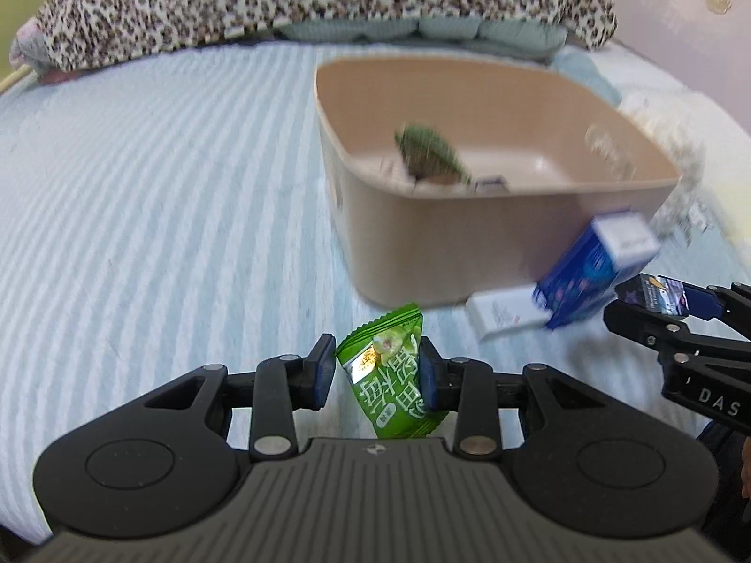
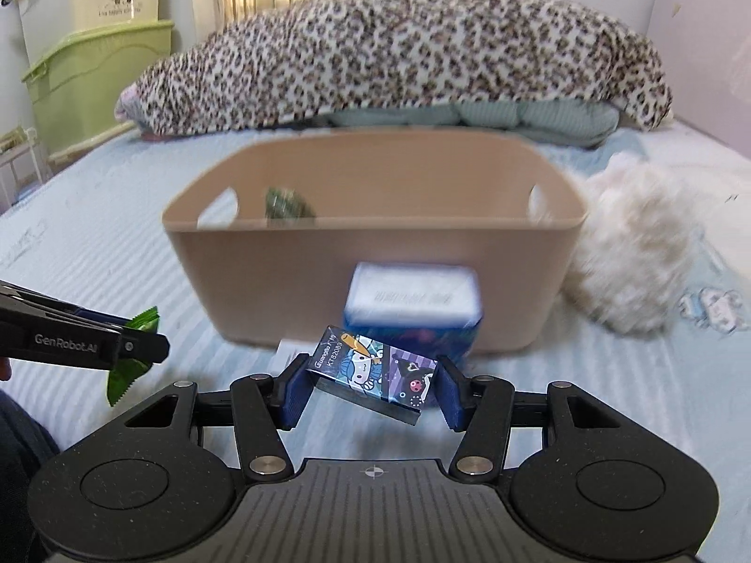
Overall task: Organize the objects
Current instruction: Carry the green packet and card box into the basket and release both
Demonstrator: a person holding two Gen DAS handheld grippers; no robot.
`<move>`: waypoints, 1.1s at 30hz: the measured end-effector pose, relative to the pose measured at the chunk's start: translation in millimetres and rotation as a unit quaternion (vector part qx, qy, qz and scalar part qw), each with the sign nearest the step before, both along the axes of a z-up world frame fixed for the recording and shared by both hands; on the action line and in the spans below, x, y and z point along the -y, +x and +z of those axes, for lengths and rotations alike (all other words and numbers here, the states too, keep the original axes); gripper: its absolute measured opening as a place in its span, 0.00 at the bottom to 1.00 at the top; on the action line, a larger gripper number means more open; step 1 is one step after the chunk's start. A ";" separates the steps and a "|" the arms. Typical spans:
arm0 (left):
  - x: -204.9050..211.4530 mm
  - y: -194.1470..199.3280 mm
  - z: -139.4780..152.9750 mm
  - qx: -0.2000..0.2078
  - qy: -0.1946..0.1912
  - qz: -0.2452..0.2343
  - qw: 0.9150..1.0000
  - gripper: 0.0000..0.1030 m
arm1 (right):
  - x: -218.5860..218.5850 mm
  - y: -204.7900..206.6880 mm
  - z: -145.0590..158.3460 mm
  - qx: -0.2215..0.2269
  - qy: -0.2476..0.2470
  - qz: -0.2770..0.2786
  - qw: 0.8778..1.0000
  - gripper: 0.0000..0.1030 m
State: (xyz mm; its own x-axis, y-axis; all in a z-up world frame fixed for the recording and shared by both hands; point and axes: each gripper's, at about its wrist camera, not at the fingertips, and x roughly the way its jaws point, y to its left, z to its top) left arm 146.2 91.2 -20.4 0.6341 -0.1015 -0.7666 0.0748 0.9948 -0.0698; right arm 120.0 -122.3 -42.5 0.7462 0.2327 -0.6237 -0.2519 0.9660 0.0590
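My left gripper (image 1: pixel 378 368) is shut on a green snack packet (image 1: pixel 392 370) and holds it above the striped bedsheet, in front of a tan plastic bin (image 1: pixel 469 253). My right gripper (image 2: pixel 373 387) is shut on a small cartoon-printed box (image 2: pixel 373 373), just before the bin (image 2: pixel 291 272). The bin holds another green packet (image 1: pixel 429 155) against its far wall. A blue and white box (image 1: pixel 596 267) leans on the bin's near wall over a flat white box (image 1: pixel 504 312). The right gripper also shows in the left wrist view (image 1: pixel 657 302), and the left gripper in the right wrist view (image 2: pixel 141 345).
A leopard-print blanket (image 2: pixel 399 51) lies over blue pillows at the back of the bed. A fluffy white item (image 2: pixel 633 253) sits right of the bin. Green storage bins (image 2: pixel 94 79) stand at the far left beside the bed.
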 end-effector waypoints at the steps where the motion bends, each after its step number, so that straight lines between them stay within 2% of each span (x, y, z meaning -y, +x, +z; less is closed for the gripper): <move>1: 0.3 -0.4 5.9 0.008 0.000 -0.001 1.000 0.37 | 3.1 0.1 5.8 0.008 0.004 -0.002 1.000 0.50; 9: 11.6 17.0 58.9 0.083 0.006 0.001 0.997 0.37 | 15.1 10.8 49.2 0.073 0.019 -0.014 0.997 0.50; 15: 25.9 41.8 77.4 0.117 0.032 0.004 0.993 0.37 | 18.9 33.6 68.4 0.110 0.009 -0.022 0.994 0.50; 23: 52.6 91.9 57.7 0.102 0.067 0.001 0.992 0.37 | 22.8 80.9 64.7 0.105 0.006 -0.034 0.994 0.50; 31: 73.2 124.2 19.4 0.084 0.085 0.016 0.993 0.37 | 8.6 117.5 33.6 0.064 -0.041 -0.036 0.996 0.50; 33: 74.7 128.9 8.9 0.068 0.081 0.018 0.994 0.37 | 5.4 123.3 26.6 0.050 -0.052 -0.034 0.997 0.51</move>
State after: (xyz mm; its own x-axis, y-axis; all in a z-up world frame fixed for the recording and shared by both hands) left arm 275.1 16.5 -11.6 0.7333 0.0406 -0.6787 0.0376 0.9943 0.1001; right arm 243.3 -127.7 -15.9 0.8173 0.1167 -0.5643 -0.1846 0.9807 -0.0645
